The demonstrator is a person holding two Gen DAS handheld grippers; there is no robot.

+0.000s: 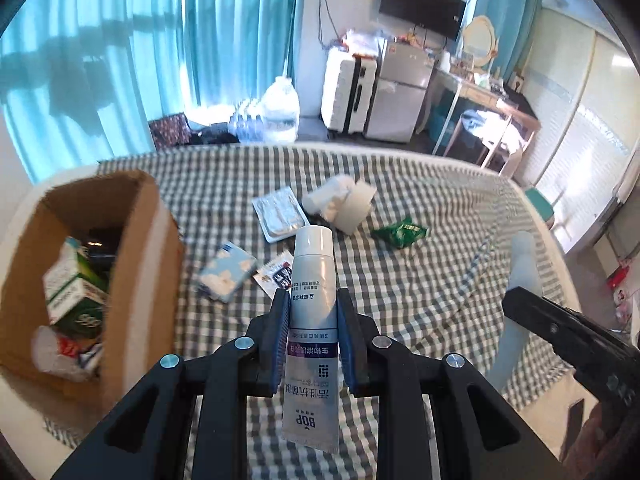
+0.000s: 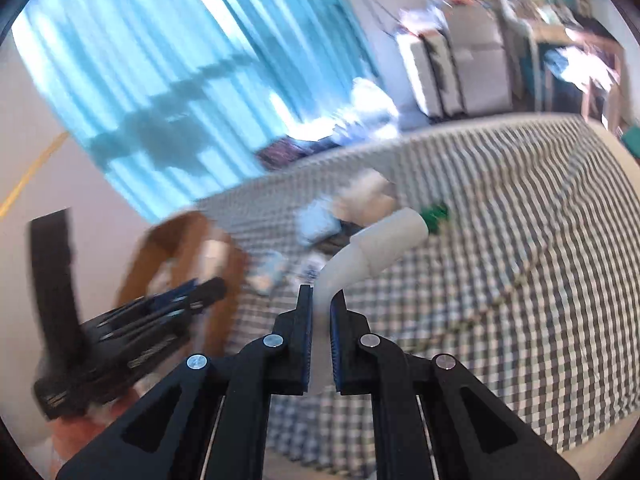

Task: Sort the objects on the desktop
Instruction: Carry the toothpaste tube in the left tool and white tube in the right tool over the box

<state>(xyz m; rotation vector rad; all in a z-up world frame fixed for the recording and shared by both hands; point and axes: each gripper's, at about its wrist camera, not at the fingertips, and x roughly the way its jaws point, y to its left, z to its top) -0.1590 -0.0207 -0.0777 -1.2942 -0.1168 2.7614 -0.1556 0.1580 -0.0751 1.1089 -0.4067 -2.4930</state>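
A: We've got the left tongs (image 1: 313,332) clamped on the toothpaste tube (image 1: 310,320), pads on its middle, cap pointing away from us. The box (image 1: 132,264) sits to the left of them, just ahead.

B: And our right tongs (image 2: 321,312) are squeezed shut on the flat tail of a white tube (image 2: 376,248); its capped end bends off up and to the right. The view's blurred, so we can't read any label.

A: To drop these well, we'd say carry each over the box's open top before letting go, one at a time so the tongs don't collide. That thin tail grip looks likely to swing.

B: What's in the box?

A: A green-and-white carton (image 1: 74,294), some crumpled wrappers below it, something dark behind. Room left. On the checked surface (image 1: 420,280) ahead of the left tongs: a blue packet (image 1: 228,274), a sachet (image 1: 276,274), a tray (image 1: 280,216), tissue (image 1: 332,200), a green wrapper (image 1: 400,234).
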